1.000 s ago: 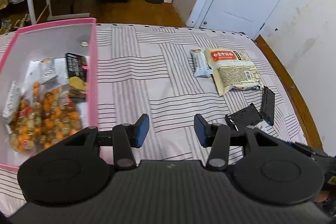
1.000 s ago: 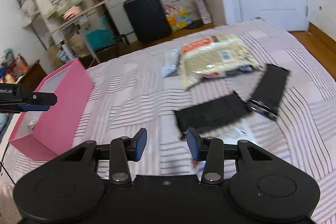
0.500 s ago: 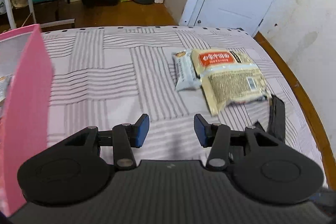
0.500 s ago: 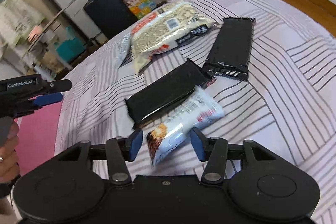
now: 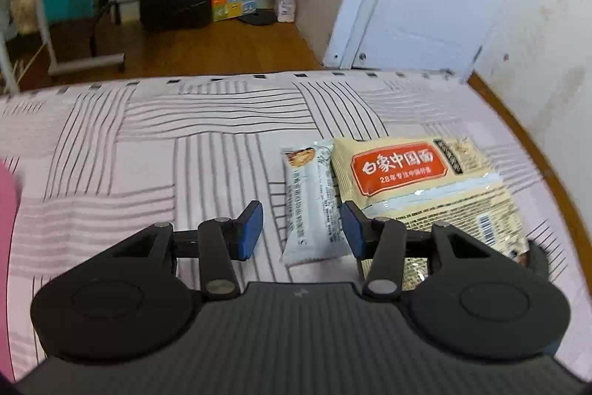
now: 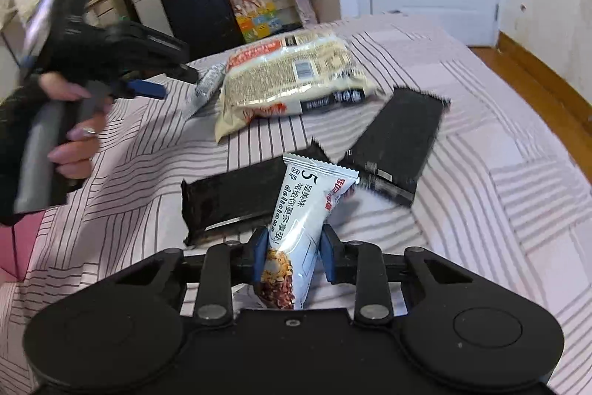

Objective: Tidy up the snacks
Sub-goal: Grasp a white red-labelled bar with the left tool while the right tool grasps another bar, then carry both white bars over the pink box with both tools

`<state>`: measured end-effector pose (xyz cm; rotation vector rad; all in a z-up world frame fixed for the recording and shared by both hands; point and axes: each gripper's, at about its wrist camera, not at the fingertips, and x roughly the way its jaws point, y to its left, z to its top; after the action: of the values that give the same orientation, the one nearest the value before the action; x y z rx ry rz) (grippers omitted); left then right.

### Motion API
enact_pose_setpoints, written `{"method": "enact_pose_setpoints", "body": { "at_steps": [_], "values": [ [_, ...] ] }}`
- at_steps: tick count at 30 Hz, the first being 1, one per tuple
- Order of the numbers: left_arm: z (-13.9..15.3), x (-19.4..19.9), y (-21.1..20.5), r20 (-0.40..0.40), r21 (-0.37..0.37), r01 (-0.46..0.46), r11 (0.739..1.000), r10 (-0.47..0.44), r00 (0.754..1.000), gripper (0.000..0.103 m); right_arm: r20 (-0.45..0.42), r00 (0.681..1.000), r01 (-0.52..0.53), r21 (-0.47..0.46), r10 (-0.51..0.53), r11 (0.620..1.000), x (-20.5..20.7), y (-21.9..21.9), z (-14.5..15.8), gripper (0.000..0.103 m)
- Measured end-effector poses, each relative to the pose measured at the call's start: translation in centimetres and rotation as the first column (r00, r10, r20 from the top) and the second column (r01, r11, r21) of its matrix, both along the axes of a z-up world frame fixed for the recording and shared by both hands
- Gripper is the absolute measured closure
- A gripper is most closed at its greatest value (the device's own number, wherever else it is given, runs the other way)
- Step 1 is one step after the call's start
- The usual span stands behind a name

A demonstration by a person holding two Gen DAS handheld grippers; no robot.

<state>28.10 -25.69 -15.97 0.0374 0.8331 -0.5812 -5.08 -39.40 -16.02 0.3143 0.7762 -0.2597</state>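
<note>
The right tongs are closing on a white snack bar whose long axis runs straight ahead between the pads. The left tongs stand part open and empty, a second white bar lying lengthwise just ahead on the bed, nearer their right pad, with a noodle packet touching its right edge.

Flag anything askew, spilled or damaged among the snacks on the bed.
Nothing is spilled or torn. The right gripper is closing on a white snack bar, tilting it up off the bedspread; one black packet lies askew against another.
</note>
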Motion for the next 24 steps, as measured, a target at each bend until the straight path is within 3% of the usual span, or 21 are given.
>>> {"method": "enact_pose_setpoints", "body": {
  "at_steps": [7,14,24],
  "values": [
    [-2.4,0.7,-2.0,-0.031,0.057,0.008,0.998,-0.006,1.000,0.058,0.011,0.999,-0.049,-0.080,0.050,0.996,2.8,-1.3,1.0,0.070],
    [-2.8,0.9,-1.6,-0.009,0.056,-0.012,0.998,0.013,1.000,0.074,-0.005,0.992,-0.126,-0.031,0.126,0.992,6.1,-2.1,1.2,0.070],
    [-1.7,-1.9,0.1,-0.057,0.077,0.007,0.997,-0.003,0.998,0.075,-0.036,0.992,-0.119,0.018,0.120,0.993,7.9,-1.3,1.7,0.070]
  ]
}}
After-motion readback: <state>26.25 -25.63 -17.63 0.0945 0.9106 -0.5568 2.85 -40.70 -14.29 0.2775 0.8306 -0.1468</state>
